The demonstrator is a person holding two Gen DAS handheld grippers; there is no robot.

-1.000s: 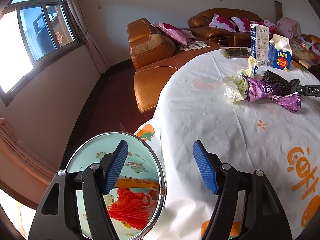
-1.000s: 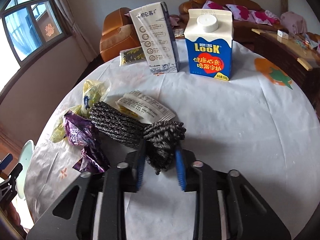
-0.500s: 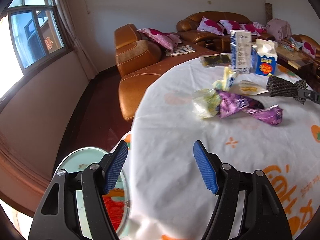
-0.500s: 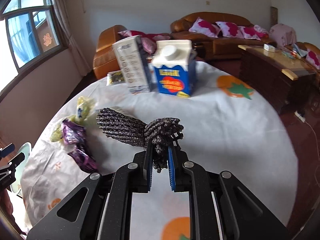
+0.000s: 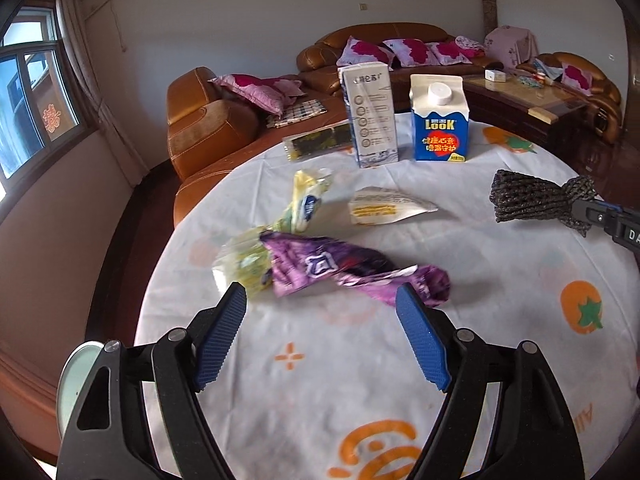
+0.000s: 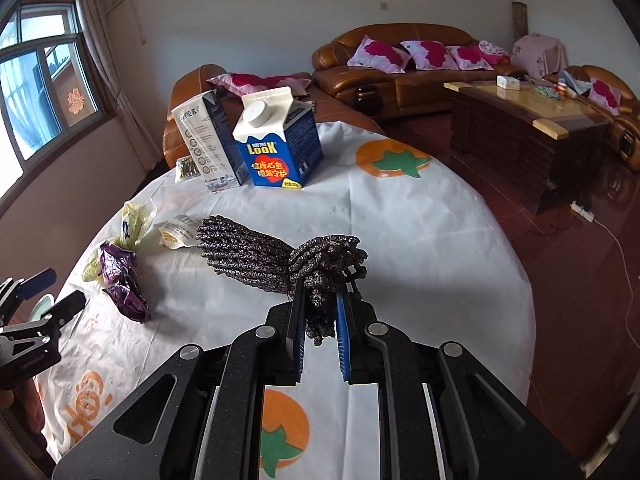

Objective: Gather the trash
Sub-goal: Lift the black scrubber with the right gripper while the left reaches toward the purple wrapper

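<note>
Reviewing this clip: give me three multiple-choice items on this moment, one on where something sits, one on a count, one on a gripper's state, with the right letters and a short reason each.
1. Where is the purple wrapper?
A. on the tablecloth, ahead of the left gripper
B. on the sofa
C. on top of a carton

2. How many cartons stand upright on the table?
A. one
B. two
C. four

3. What is the right gripper doing?
A. open, holding nothing
B. clamped on the dark mesh bundle
C. clamped on the blue carton

Answers:
1 A, it lies on the cloth beyond the left gripper's fingers.
2 B, the white carton and the blue carton.
3 B, the pads pinch the bundle's bunched end.
</note>
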